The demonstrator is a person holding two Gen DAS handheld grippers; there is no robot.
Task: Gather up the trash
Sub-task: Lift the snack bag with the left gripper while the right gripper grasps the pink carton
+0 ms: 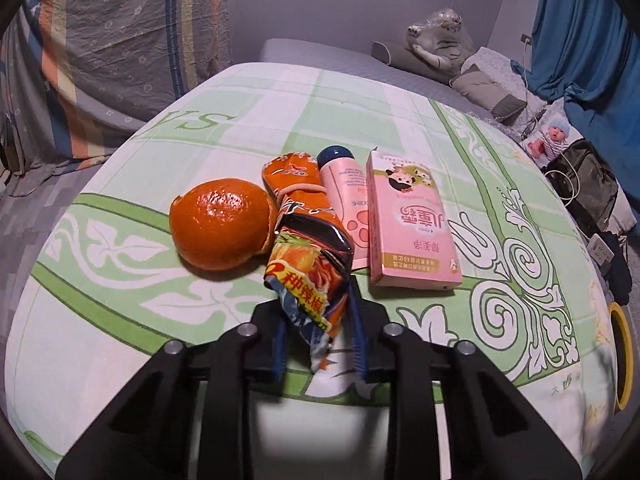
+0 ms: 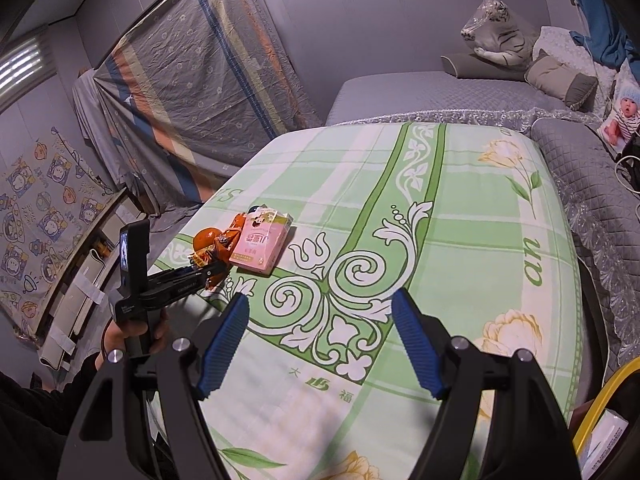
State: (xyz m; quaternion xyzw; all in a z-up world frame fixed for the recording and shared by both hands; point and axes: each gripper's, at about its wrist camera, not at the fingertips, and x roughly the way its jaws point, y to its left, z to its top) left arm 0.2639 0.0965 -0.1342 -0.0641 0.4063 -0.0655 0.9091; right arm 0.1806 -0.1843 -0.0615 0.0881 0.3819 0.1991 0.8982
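Orange snack wrapper (image 1: 308,264) sits pinched in the left gripper (image 1: 320,332) beside a mandarin (image 1: 220,224); the right gripper (image 2: 320,344) gapes empty over the green bedsheet (image 2: 460,240).

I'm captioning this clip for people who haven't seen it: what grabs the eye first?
The left gripper is shut on a crumpled orange snack wrapper, low in the middle of its wrist view. An orange peel lies to its left, a pink tube and pink carton to its right, all on a green-patterned sheet. The right gripper hovers open, empty.
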